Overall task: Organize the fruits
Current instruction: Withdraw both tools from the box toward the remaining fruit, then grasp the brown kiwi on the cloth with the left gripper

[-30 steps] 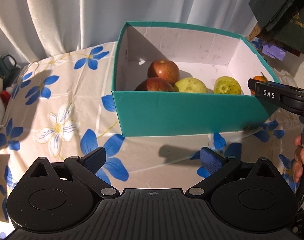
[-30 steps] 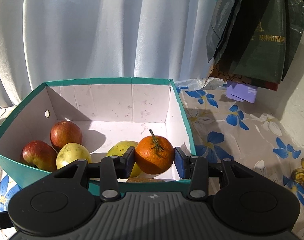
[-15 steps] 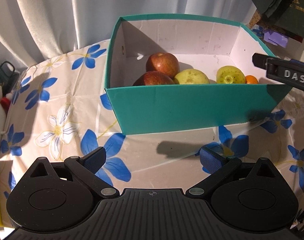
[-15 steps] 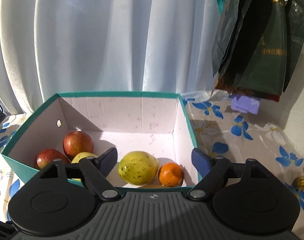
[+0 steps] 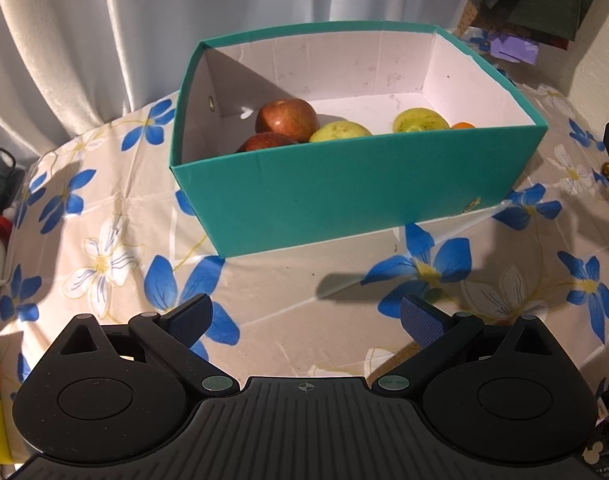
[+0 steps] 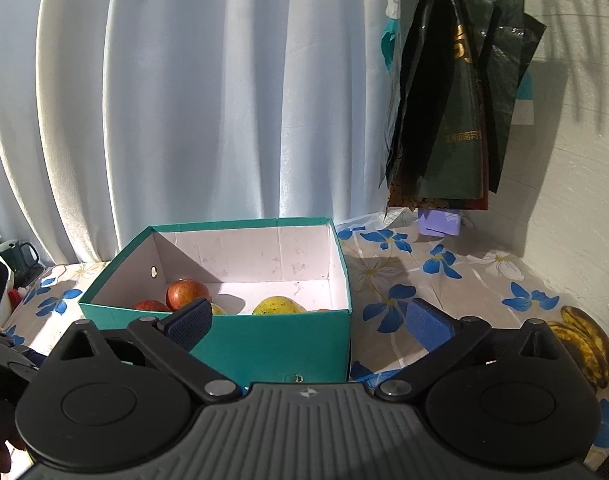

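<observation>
A teal box [image 5: 344, 192] with a white inside stands on the flowered tablecloth. It holds two red apples [image 5: 287, 118], two yellow-green fruits [image 5: 420, 120] and an orange [image 5: 462, 125] at its right end. My left gripper [image 5: 306, 312] hovers open over the cloth in front of the box, with nothing between its fingers. My right gripper [image 6: 310, 320] is back from the box [image 6: 264, 340] and above its near wall. Its jaws are opening, wide apart, and empty. An apple [image 6: 186, 292] and a yellow-green fruit [image 6: 276, 306] show over the rim.
Bananas [image 6: 584, 340] lie on the cloth to the right of the box. A white curtain [image 6: 184, 120] hangs behind the table. Dark bags [image 6: 456, 120] hang on the wall at the right above a purple item [image 6: 440, 222]. A green kettle [image 6: 18, 258] stands at the far left.
The right gripper let go of the orange, which now lies in the box. It opened wide and drew back and up. The left gripper shifted slightly.
</observation>
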Demonstrator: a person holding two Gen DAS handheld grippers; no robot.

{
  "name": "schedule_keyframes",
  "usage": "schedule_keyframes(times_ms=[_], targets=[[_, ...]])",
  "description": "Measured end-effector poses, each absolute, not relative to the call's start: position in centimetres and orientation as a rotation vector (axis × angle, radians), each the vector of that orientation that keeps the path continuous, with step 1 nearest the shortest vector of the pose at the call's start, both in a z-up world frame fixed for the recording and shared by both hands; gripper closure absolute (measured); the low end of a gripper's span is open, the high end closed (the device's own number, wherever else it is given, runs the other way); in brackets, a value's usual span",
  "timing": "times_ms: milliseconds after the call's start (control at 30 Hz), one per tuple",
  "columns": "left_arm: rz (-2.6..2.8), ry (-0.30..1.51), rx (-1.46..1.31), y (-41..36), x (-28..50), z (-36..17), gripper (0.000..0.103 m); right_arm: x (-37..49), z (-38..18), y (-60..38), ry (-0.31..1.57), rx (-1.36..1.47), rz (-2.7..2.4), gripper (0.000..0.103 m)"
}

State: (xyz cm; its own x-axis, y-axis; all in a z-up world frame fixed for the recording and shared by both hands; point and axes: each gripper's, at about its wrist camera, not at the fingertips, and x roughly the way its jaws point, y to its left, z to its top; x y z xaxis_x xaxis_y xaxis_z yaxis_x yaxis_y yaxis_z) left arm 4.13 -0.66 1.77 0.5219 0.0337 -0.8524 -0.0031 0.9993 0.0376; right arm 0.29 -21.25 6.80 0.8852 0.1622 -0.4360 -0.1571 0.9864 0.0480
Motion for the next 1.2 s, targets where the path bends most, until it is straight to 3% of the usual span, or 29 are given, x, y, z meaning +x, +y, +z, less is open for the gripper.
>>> schedule_keyframes(times_ms=[267,933,1033,1200], targets=[[-0.146,0.944,0.02,-1.3,1.1,0.9,0.001,-2.9,5.1,-22.1,0.51,0.055,0.18,0.0],[-0.285,0.973,0.066,-4.2,0.5,-3.6,0.002,-4.5,2.4,-24.0,0.651,0.145,0.102,0.0],[-0.275,1.004,0.06,-4.1,1.1,-4.2,0.017,-4.5,2.1,-24.3,0.667,0.156,0.097,0.0],[-0.266,0.997,0.083,-4.4,1.3,-4.4,0.017,-4.6,1.6,-24.7,0.687,0.168,0.088,0.0]])
